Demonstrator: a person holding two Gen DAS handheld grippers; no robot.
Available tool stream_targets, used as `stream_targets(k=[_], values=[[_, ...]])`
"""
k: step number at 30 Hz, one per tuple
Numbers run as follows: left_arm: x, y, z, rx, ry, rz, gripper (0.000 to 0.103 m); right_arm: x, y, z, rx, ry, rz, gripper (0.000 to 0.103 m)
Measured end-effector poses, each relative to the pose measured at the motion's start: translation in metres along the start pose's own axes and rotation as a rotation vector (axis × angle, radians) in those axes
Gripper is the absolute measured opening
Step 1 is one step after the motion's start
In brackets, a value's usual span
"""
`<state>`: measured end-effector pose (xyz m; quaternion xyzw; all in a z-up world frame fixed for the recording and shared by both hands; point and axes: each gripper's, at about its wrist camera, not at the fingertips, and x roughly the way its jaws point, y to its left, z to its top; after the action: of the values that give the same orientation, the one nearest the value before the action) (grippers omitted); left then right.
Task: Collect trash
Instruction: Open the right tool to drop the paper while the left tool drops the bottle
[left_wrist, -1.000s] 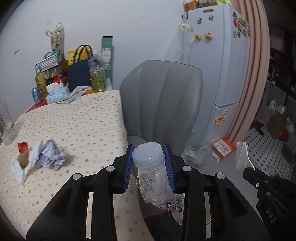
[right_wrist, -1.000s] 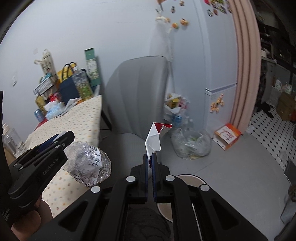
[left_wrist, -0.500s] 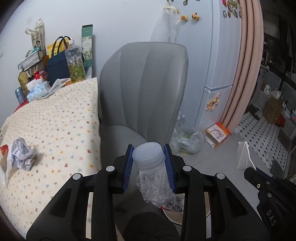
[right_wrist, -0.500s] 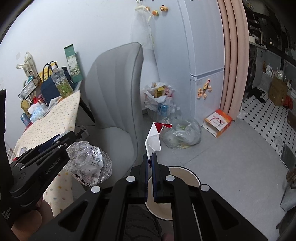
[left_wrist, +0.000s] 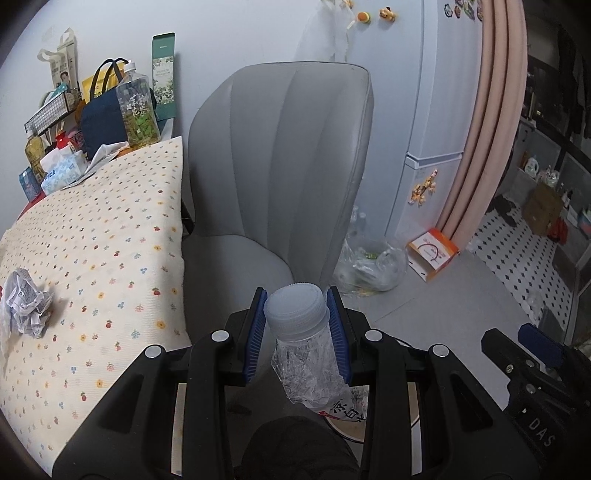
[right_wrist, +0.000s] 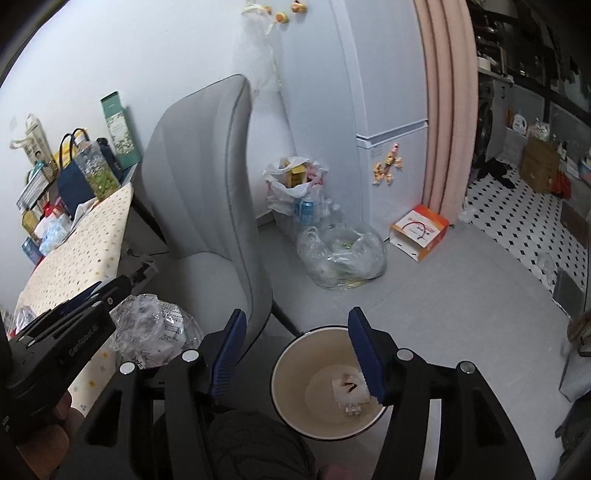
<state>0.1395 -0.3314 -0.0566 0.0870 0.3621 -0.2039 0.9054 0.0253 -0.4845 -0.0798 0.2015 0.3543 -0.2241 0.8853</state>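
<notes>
Left wrist view: the left gripper (left_wrist: 298, 325) pinches a crushed clear bottle (left_wrist: 303, 339) below its cap, beside the grey chair (left_wrist: 280, 166). Right wrist view: the right gripper (right_wrist: 295, 354) jaws are opening, nothing between them; a paper scrap (right_wrist: 349, 387) lies inside the round bin (right_wrist: 284, 354) below.

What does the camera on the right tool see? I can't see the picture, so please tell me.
The right tool is opening with nothing between its blue fingers, above a round bin where a wrapper lies. On the left, the left tool grips a crushed bottle beside a grey chair.
</notes>
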Motion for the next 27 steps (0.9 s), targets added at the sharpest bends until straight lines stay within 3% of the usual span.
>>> stream_targets(k=[3, 8, 17, 19, 20, 21, 24, 27], values=[[0.0, -0.006, 0.0, 0.009, 0.001, -0.013, 0.033, -0.006, -0.009, 0.001, 0.01, -0.011, -0.022, 0.059], [0.003, -0.025, 0.0, 0.04, 0.011, -0.049, 0.033, -0.021, -0.028, 0.002, 0.027, -0.045, -0.086, 0.074], [0.013, -0.075, -0.003, 0.113, 0.059, -0.163, 0.033, -0.041, -0.071, 0.002, 0.102, -0.069, -0.187, 0.083], [0.018, -0.086, -0.004, 0.136, 0.084, -0.202, 0.053, -0.044, -0.078, 0.001, 0.113, -0.075, -0.206, 0.086], [0.018, -0.088, -0.004, 0.136, 0.084, -0.211, 0.072, -0.045, -0.081, 0.001, 0.119, -0.079, -0.218, 0.087], [0.017, -0.088, -0.004, 0.133, 0.076, -0.215, 0.08, -0.046, -0.084, 0.0, 0.125, -0.078, -0.223, 0.088], [0.01, -0.082, -0.001, 0.131, 0.048, -0.186, 0.09, -0.045, -0.087, 0.001, 0.125, -0.078, -0.234, 0.091], [0.006, -0.068, 0.004, 0.107, 0.031, -0.144, 0.092, -0.044, -0.081, 0.001, 0.108, -0.077, -0.229, 0.093]])
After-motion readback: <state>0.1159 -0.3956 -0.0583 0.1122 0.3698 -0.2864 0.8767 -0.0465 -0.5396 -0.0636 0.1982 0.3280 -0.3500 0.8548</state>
